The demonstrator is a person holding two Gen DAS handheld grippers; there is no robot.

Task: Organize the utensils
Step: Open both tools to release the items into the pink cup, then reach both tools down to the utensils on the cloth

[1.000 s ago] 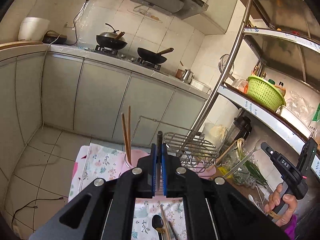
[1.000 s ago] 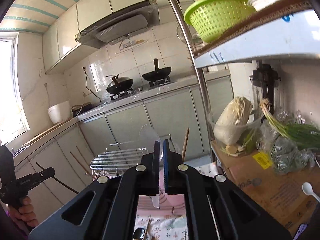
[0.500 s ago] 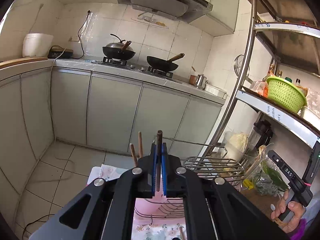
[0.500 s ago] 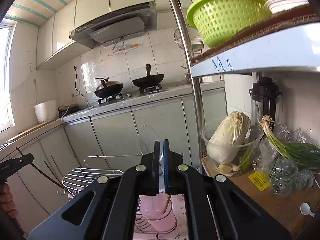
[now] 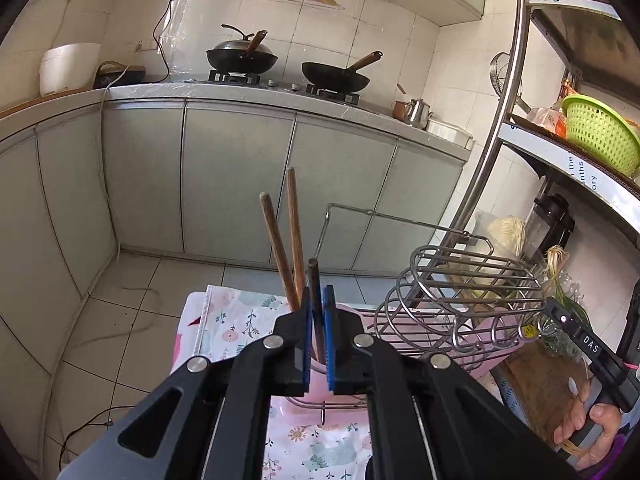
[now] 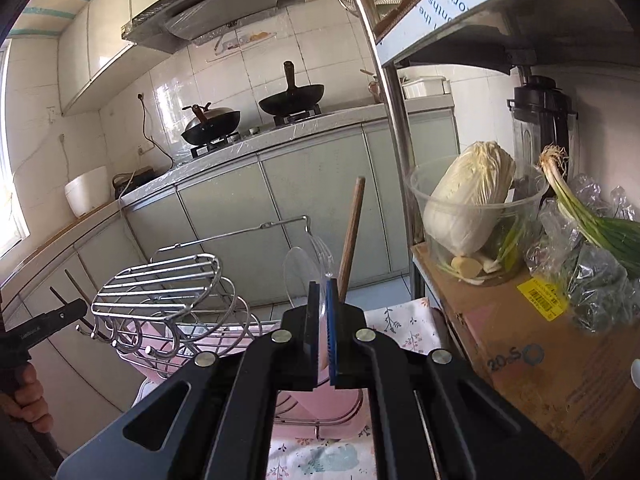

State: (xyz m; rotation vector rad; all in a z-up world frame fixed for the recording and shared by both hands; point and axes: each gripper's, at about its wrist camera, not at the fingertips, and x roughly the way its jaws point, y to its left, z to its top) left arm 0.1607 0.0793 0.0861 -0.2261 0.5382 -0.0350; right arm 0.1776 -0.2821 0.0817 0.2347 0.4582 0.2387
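The dark chopstick stands pinched upright in the left gripper, just beside two wooden chopsticks that lean out of a pink holder by the wire rack. I judge the step is dropping it in with them: line the lower tip over the holder's mouth, lower straight, and let go only once it sits inside. The right gripper is clamped on a clear plastic spoon and should hold off, well apart.
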